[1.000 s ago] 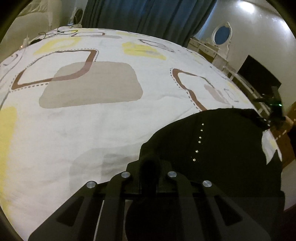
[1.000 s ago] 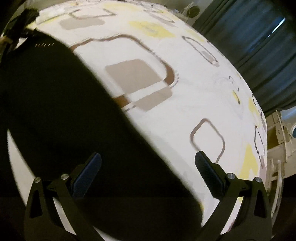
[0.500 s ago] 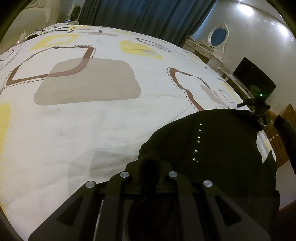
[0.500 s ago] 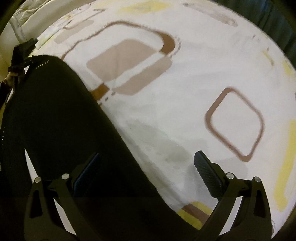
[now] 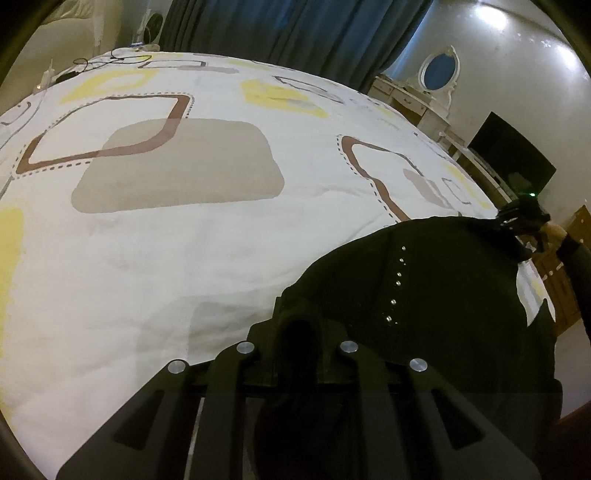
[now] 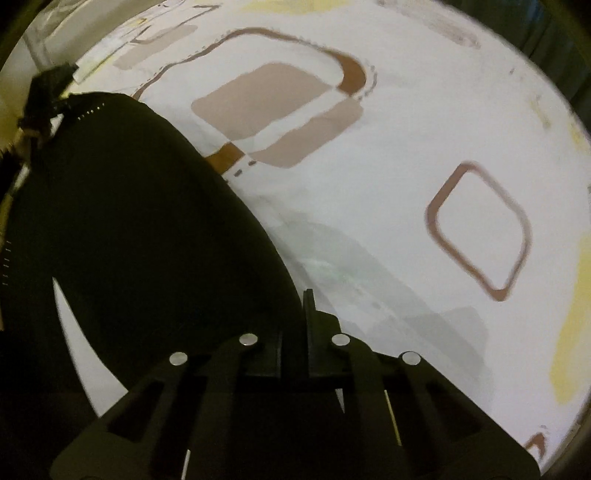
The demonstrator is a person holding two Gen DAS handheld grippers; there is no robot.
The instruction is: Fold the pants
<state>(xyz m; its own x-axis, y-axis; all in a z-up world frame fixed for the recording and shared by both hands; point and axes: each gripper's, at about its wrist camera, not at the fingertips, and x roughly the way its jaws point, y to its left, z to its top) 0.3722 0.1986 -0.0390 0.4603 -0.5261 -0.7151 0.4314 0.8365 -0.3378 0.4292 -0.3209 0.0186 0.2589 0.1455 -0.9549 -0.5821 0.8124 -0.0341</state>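
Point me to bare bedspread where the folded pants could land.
Free: the wide bedspread stretch from the black pants up to the curtain. Crowded: the near right corner, where both grippers pinch the pants, and the far left edge with its cables.

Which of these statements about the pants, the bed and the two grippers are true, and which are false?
1. The pants are black. True.
2. The left gripper is wide open. False: it is shut on the pants.
3. The right gripper is shut at the pants' edge. True.
4. The bed cover is plain blue. False: it is white with brown, beige and yellow shapes.
5. A row of small studs shows on the pants. True.
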